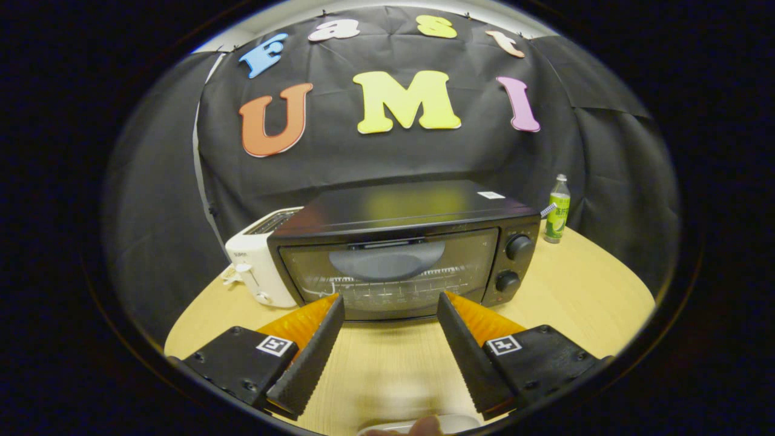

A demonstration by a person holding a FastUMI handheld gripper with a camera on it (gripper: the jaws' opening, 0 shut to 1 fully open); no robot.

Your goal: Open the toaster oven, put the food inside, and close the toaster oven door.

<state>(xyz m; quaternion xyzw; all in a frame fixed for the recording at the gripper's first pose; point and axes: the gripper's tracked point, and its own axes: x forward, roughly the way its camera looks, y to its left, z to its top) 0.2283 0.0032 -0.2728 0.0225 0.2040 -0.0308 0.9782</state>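
I hold my gripper (390, 309) low over the wooden table (593, 290), level and aimed straight at the front of the toaster oven (399, 254), with its two fingers (315, 348) spread wide apart and nothing between them but bare tabletop. The fingertips stop just short of the oven's lower front edge, one toward each end of the glass door (387, 272), not touching it. The toaster oven sits ahead of the fingers near the middle of the table, its door shut and facing me squarely; its long axis runs side to side across my line of reach, with the flat dark top tilting away toward the black cloth wall behind. Through the glass I can make out a wire rack (393, 287); whether the grey curved shape higher up on the glass is a reflection or something inside, I cannot tell. Two round knobs (519, 247) are stacked on the panel at the right end of the oven front, one above the other. A white slot toaster (257, 266) stands just beside the oven's left end, partly hidden behind it. A green bottle (557, 212) stands upright near the oven's back right corner, apart from it. Just behind the fingers, at the table's near edge, a pale rim (387, 429) with a small brownish lump (427, 426) on it peeps in, too cut off for me to say what it is.
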